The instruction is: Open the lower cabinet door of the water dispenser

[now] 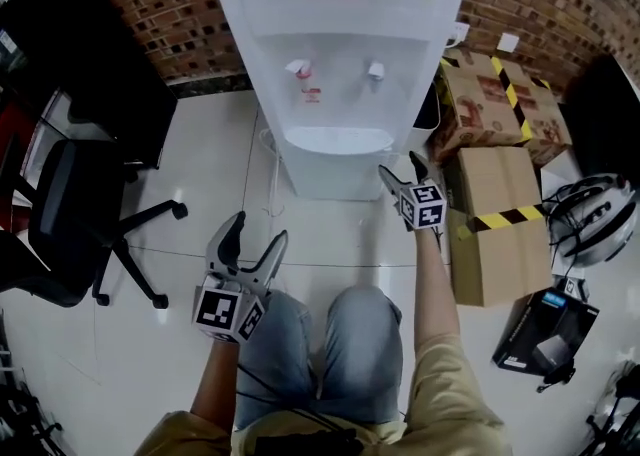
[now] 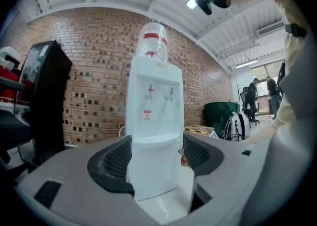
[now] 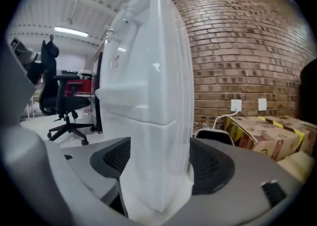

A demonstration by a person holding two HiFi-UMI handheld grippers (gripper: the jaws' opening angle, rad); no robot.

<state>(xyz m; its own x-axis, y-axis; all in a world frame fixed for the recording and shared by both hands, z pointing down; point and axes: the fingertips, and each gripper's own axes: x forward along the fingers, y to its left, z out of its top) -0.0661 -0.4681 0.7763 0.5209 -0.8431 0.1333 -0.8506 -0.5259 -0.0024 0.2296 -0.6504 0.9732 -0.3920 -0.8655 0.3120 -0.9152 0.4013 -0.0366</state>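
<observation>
A white water dispenser (image 1: 335, 54) stands against the brick wall, with a bottle on top (image 2: 152, 39) in the left gripper view. Its lower cabinet door (image 1: 335, 172) looks closed; it also shows in the gripper views (image 2: 151, 168) (image 3: 158, 165). My right gripper (image 1: 400, 168) is open, close to the cabinet's lower right corner, and that corner fills the gap between its jaws (image 3: 157, 163); I cannot tell if it touches. My left gripper (image 1: 257, 239) is open and empty, lower left and well back from the dispenser (image 2: 156, 158).
Cardboard boxes (image 1: 495, 224) with yellow-black tape stand right of the dispenser, with a helmet (image 1: 590, 214) and a black box (image 1: 545, 329) beyond. A black office chair (image 1: 60, 234) and a dark cabinet (image 1: 90, 64) are at the left. The person's knees (image 1: 320, 344) are below.
</observation>
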